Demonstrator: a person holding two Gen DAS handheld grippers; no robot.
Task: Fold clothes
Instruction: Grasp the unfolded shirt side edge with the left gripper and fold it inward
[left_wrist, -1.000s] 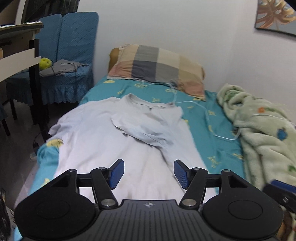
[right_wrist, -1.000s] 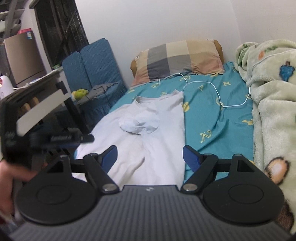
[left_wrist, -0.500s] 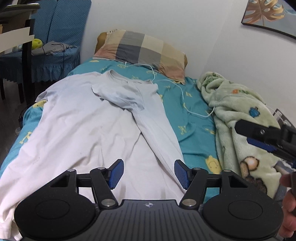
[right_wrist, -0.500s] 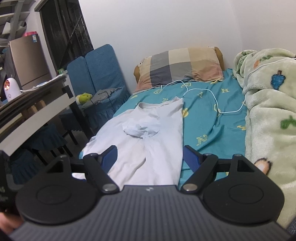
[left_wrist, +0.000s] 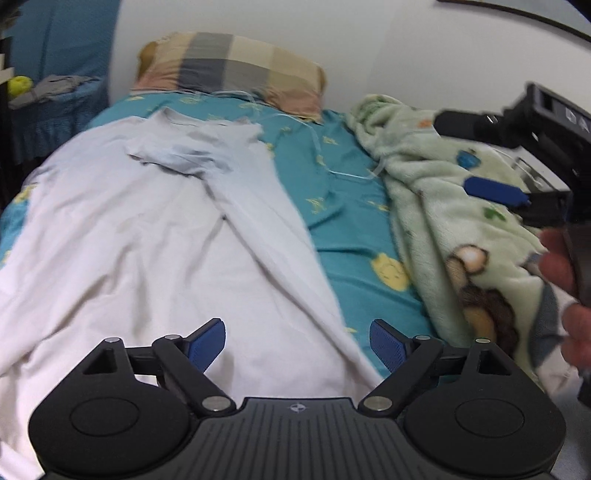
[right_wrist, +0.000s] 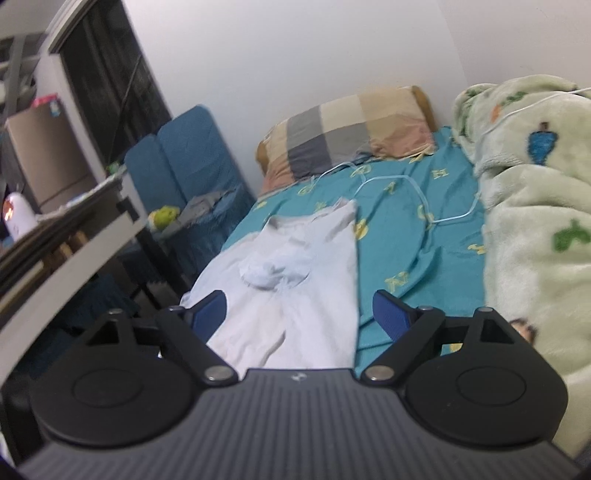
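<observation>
Shirt (left_wrist: 155, 236) lies flat on the bed (left_wrist: 354, 236), soft, thin and light, so it will flop. Both claws, left (left_wrist: 297, 341) and right (right_wrist: 299, 312), are opening with nothing between them. I would pinch its near bottom corners.

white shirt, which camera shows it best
The left wrist view: the white shirt fills most of the frame, spread on the bed, one sleeve folded across the chest, hem nearest the camera. The right wrist view shows it smaller and farther off, its lower part hidden behind the gripper body.
</observation>
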